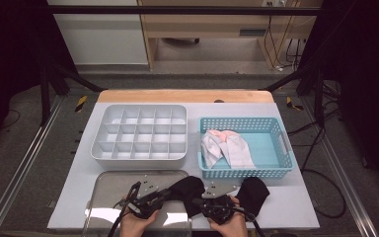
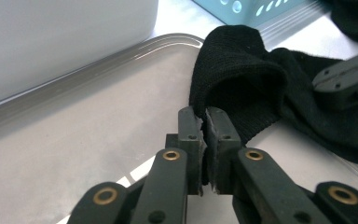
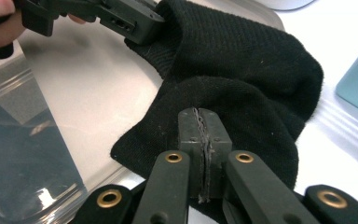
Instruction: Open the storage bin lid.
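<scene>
Pinching one black sock between them at the near edge, the left gripper and right gripper clamp its cloth over the clear tray, with the white divider box and blue basket beyond.

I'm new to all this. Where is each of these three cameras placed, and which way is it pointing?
High view: above the person's side, looking forward and down on the table; both hands enter at the bottom.
Left gripper view: rides the left gripper, looking along its jaws pinching a black sock over a clear lid.
Right gripper view: rides the right gripper, jaws closed on the sock; the other hand shows top left.
Shared: all three show this sock.
</scene>
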Tool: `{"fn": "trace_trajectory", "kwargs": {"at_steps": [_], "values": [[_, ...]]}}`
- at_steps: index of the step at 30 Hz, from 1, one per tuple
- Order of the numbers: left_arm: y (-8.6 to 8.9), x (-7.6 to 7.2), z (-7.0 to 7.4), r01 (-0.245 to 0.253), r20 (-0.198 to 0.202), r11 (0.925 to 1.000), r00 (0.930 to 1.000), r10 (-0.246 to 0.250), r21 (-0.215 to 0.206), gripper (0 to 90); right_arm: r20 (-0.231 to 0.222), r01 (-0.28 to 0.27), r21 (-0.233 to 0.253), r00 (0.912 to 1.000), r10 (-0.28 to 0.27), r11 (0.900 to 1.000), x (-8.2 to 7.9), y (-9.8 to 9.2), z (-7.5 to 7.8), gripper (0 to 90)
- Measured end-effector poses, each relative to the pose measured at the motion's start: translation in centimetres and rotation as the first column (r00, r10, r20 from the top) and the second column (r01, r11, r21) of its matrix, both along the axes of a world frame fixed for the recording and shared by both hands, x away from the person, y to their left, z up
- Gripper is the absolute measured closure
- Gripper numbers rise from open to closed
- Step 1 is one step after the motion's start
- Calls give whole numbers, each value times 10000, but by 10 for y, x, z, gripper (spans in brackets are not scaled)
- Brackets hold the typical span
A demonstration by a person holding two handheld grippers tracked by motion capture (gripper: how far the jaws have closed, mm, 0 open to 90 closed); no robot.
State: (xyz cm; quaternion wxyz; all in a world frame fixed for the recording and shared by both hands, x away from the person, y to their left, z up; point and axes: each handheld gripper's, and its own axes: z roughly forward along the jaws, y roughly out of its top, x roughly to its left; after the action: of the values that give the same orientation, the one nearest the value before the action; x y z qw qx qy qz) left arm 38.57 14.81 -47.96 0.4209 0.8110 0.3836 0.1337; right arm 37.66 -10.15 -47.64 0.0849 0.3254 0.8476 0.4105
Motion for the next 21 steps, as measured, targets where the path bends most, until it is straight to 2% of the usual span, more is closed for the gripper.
{"fn": "trace_trajectory", "kwargs": {"at_steps": [3, 7, 9, 11, 12, 17, 21], "values": [[2, 0, 1, 104, -90, 9999, 9999, -105, -113, 856, 417, 312, 484, 9986, -333, 9983, -1, -10, 11, 900], [3, 0, 2, 174, -106, 9998, 9998, -175, -114, 858, 944, 1069, 1254, 9884, -1191, 9863, 0, -31, 24, 900], [2, 0, 1, 159, -53, 9998, 9999, -160, -91, 857, 884, 1131, 1484, 9879, -1271, 9824, 0, -35, 23, 895], [2, 0, 1, 170, -5, 9999, 9999, -170, -27, 853, 625, 951, 1368, 9926, -1044, 9860, 1, -31, 20, 853], [2, 0, 0, 154, 39, 9999, 9999, -154, -40, 846, 692, 902, 1261, 9926, -994, 9879, 0, -27, 18, 823], [3, 0, -1, -37, 110, 9999, 9999, 38, -126, 738, 511, 354, 1069, 9978, -411, 9936, -2, -9, 12, 745], [4, 1, -2, -107, 78, 9998, 9999, 109, -177, 702, 550, 375, 796, 9976, -419, 9961, -2, 3, 4, 632]]}}
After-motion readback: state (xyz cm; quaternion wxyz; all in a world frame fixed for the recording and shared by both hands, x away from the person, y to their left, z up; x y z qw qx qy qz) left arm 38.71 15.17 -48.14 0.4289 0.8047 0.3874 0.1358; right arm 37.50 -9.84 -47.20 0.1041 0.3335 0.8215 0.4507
